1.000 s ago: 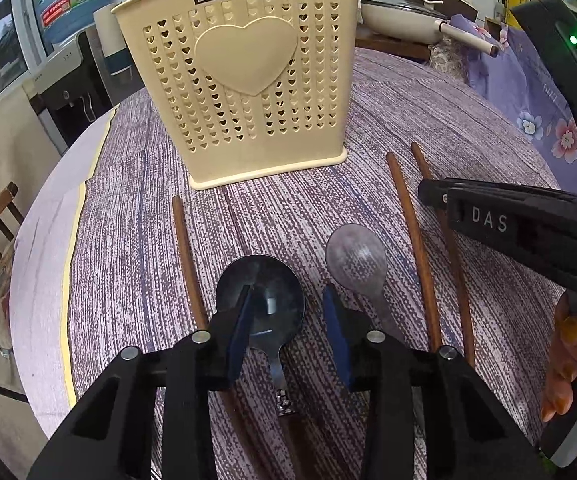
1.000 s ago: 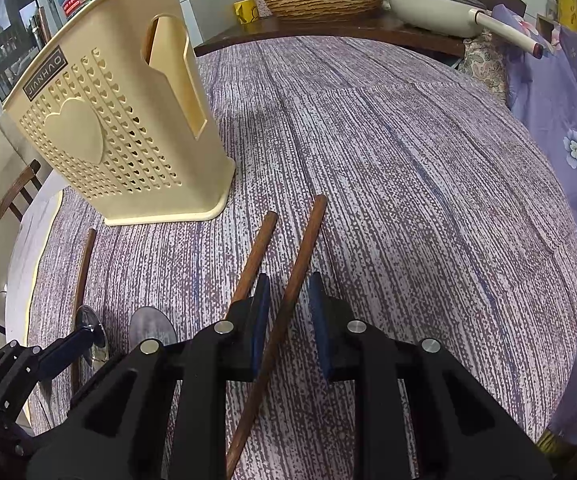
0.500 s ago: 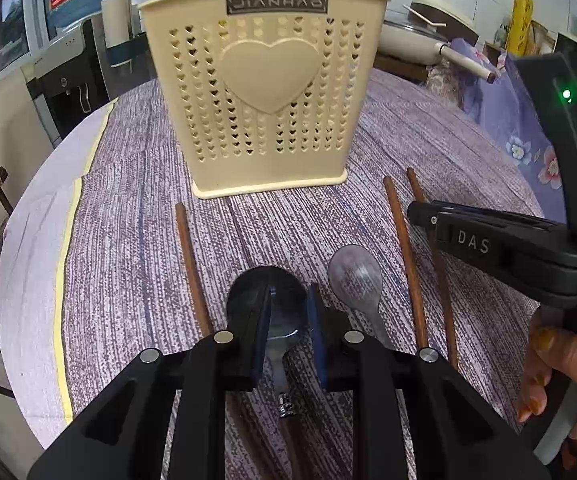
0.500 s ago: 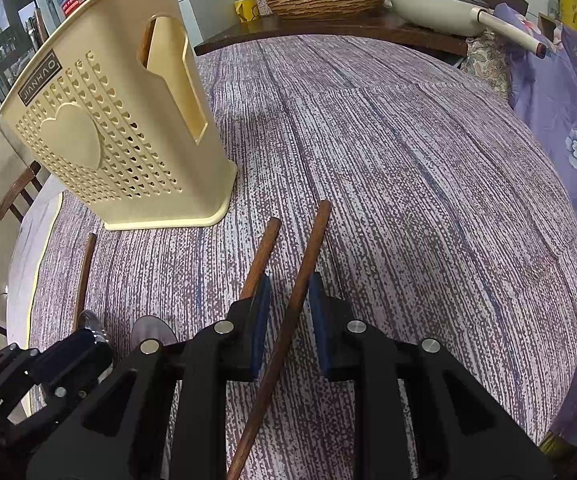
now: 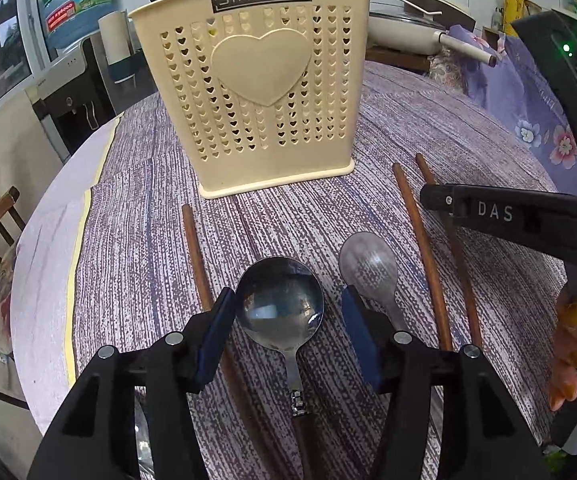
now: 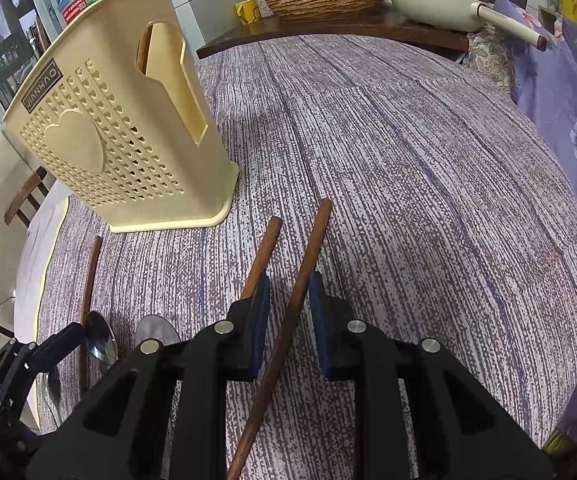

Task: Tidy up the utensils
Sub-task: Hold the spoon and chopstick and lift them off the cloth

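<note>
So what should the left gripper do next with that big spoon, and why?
Probably close again lower, on the handle: the left gripper is opening astride the big spoon, which lies flat on the table, not lifted. The holder waits behind it.

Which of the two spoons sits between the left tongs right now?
The darker, round-bowled spoon with the wooden handle lies between the opening left tongs, untouched by the pads. The paler oval spoon lies outside them, toward the two chopsticks.
</note>
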Demonstrator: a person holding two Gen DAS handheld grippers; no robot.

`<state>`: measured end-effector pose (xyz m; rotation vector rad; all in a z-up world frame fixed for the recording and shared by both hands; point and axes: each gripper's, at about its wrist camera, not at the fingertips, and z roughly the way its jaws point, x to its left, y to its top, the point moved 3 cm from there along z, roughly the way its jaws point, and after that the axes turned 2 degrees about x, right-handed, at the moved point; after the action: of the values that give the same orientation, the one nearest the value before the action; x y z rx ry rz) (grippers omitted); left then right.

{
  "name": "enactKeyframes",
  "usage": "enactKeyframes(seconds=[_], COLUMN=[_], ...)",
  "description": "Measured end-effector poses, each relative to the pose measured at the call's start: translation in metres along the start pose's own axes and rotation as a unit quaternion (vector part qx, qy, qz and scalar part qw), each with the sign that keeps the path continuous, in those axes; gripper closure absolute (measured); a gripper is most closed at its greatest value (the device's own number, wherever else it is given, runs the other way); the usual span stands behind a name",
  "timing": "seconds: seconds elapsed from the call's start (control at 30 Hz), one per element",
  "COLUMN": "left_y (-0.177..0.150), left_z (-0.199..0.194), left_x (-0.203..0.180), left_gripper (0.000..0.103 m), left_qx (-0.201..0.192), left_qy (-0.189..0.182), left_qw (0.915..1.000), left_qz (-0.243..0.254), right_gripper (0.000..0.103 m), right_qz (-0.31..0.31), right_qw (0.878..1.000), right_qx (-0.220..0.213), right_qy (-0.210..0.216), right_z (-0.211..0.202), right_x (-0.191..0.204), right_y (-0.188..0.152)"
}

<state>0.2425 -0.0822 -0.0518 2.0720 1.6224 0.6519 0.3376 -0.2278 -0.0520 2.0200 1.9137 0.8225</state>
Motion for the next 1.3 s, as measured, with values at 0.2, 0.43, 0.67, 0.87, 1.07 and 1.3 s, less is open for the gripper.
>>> enactKeyframes(seconds=[0.2, 0.43, 0.67, 0.87, 1.07, 1.3], left_y=[0.004, 0.008, 0.014, 0.022, 0.021, 0.018], left_z=[0.004, 0.005, -0.003, -0.011, -0.011, -0.016], left_x=[-0.005, -0.003, 0.003, 0.005, 0.018, 0.04], left_gripper=[0.058, 0.058, 0.058, 0.091, 0.083, 0.041], left_qx=[0.003, 0.006, -0.008, -0.02, -0.02, -0.03], left_qy=[0.01, 0.0, -0.011, -0.016, -0.014, 0.014], left_qw=[0.9999, 1.0, 0.9999, 0.9996, 0.9992, 0.9981], left_qz=[0.012, 0.007, -0.009, -0.015, -0.032, -0.052], right_gripper=[0.082, 0.082, 0.092, 0.092, 0.092, 0.092], right_qz=[-0.004, -0.004, 0.0, 0.002, 0.001, 0.004], right_qw=[1.0, 1.0, 1.0, 1.0, 1.0, 1.0], right_qx=[-0.002, 0.003, 0.006, 0.008, 0.009, 0.006], right_qy=[-0.003, -0.004, -0.01, -0.011, -0.01, -0.005], right_z=[0.0, 0.001, 0.003, 0.005, 0.006, 0.006], right_x=[0.0, 0.001, 0.0, 0.002, 0.001, 0.0], right_y=[0.0, 0.001, 0.005, 0.008, 0.008, 0.006])
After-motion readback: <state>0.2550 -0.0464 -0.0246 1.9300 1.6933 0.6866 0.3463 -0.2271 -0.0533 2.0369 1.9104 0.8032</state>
